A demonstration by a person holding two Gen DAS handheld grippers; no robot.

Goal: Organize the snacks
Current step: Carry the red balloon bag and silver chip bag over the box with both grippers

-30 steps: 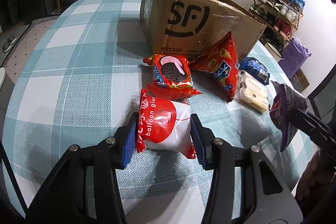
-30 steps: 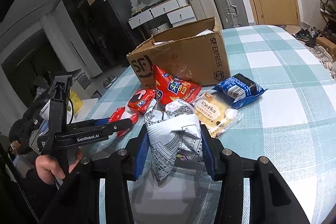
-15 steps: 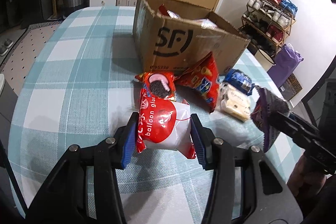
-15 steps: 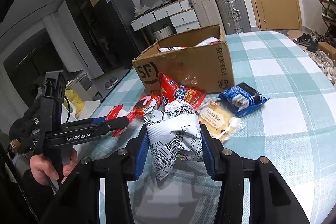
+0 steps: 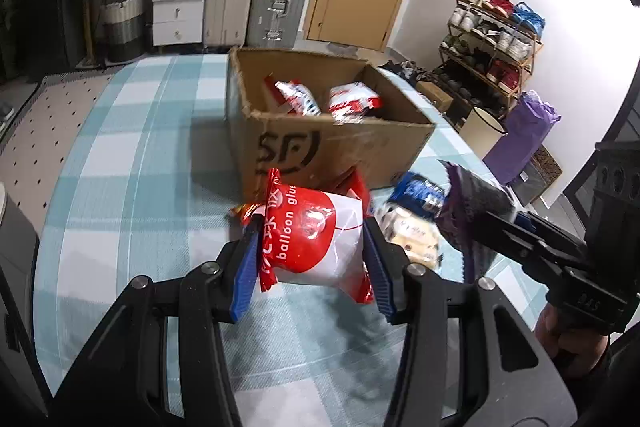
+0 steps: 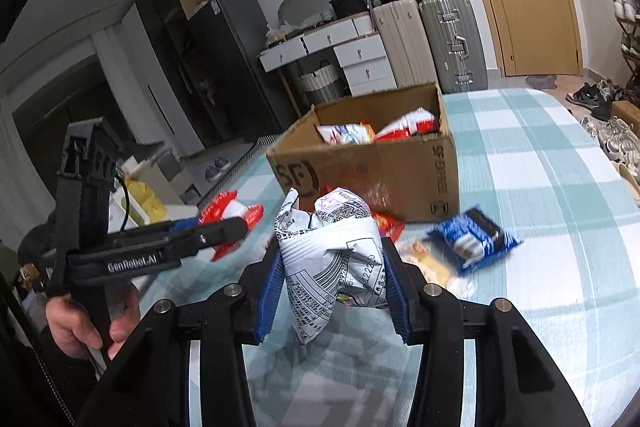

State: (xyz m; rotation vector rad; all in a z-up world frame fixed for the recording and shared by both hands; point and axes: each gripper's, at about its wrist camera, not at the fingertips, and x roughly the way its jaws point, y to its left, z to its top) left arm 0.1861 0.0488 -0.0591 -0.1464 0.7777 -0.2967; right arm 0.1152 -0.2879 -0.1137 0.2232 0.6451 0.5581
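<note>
With the left gripper (image 5: 310,259) clamped on the red-and-white packet (image 5: 312,241) and the right gripper (image 6: 332,281) on the crumpled silver bag (image 6: 332,259), we should clear the cardboard box (image 5: 360,147) rim before releasing.

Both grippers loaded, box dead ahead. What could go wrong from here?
1. The left gripper pinches the puffy red pack only at its sides; it could slip or burst if squeezed harder.
2. The right gripper holds the crumpled white pack with its tail hanging below the fingers; that tail may snag the box rim.
3. Both hands sit close together aiming at one box, so the tools may collide.
</note>
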